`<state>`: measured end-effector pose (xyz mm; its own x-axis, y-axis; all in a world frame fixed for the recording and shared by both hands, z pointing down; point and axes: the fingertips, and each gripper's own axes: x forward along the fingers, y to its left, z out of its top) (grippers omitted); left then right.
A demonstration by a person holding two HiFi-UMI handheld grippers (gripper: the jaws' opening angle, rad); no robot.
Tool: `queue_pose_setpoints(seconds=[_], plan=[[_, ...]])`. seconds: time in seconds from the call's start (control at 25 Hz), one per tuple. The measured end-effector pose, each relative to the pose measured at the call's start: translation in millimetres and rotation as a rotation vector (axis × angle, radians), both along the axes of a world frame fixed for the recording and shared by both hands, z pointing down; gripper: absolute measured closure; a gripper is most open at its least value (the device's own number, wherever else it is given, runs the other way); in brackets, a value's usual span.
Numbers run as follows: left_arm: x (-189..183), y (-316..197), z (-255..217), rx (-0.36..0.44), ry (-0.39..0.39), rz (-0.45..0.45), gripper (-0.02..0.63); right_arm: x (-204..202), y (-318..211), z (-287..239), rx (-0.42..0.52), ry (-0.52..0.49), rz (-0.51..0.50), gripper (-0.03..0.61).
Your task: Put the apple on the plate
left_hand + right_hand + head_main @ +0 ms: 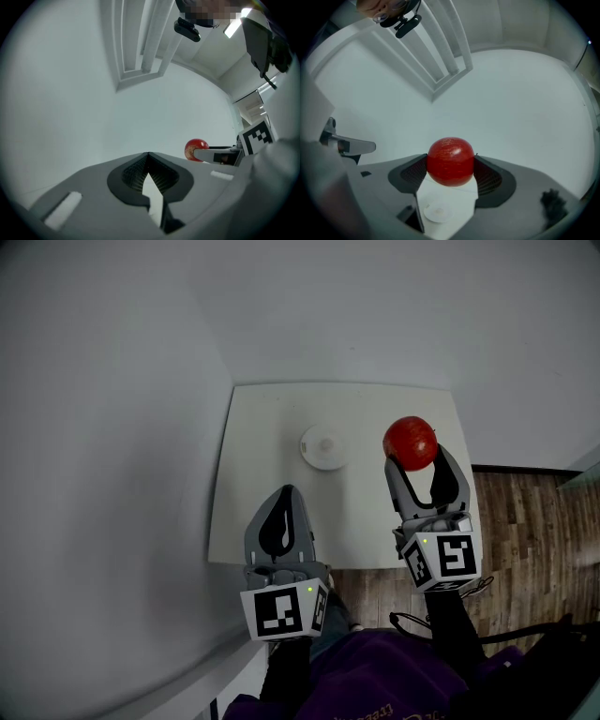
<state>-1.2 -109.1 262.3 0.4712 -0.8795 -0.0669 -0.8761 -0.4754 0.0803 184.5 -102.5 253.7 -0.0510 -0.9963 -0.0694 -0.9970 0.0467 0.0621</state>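
Plain pale walls (103, 427), wood floor (534, 521) at 3 o'clock, small white table (272, 493) tucked in the corner. The small white plate (323, 446) sits mid-table. Left gripper (285, 495) is at 7 o'clock of the plate, jaws pressed together with nothing in them. Right gripper (415, 457) is clamped on the red apple (410, 442), raised at 3 o'clock of the plate and apart from it. Best move: carry it toward 9 o'clock, centre it over the plate, lower until it rests, then release. If dropped it likely rolls off.

readable text: none | marker cubes (281, 610): black-and-white squares, no letters | garment print (373, 706): too blurred
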Motion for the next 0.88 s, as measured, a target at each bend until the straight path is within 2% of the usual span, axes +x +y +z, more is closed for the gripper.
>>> queue_pose_setpoints(seconds=[0.12, 0.28, 0.88], plan=[[-10, -43, 10, -0.029, 0.001, 0.008, 0.607, -12, -42, 10, -0.026, 0.000, -0.002, 0.249], [-19, -67, 22, -0.051, 0.001, 0.010, 0.607, -24, -68, 26, -0.058, -0.001, -0.005, 0.249], [-24, -112, 75, -0.162, -0.016, 0.047, 0.607, -45, -130, 100, -0.224, -0.013, -0.025, 0.249]])
